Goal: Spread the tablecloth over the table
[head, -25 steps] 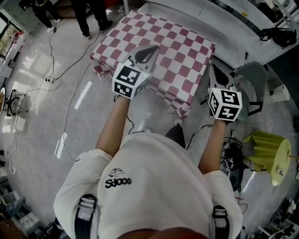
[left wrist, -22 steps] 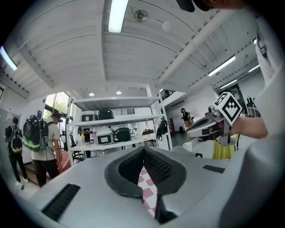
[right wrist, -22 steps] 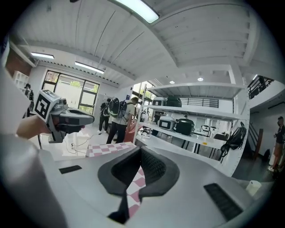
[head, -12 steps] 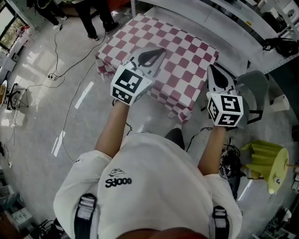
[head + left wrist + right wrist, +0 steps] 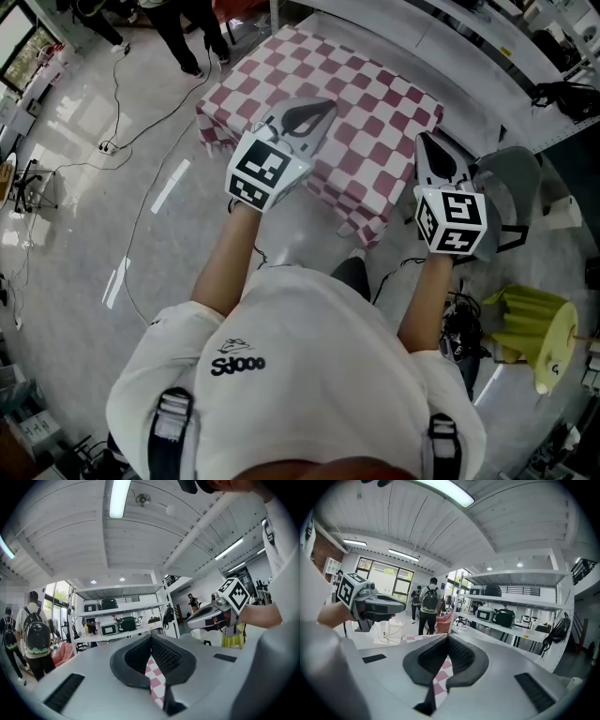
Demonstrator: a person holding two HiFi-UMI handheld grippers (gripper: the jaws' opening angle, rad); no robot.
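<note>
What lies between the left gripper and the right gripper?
The checked tablecloth fills the stretch between the left gripper and the right gripper. Both grippers are shut on it. The head view shows this.

The left arm (image 5: 223, 258) and right arm (image 5: 422, 295) are stretched out toward 12 o'clock. The right gripper (image 5: 427, 141) is held at 3 o'clock from the left gripper (image 5: 321, 107). Both are closed tight.
</note>
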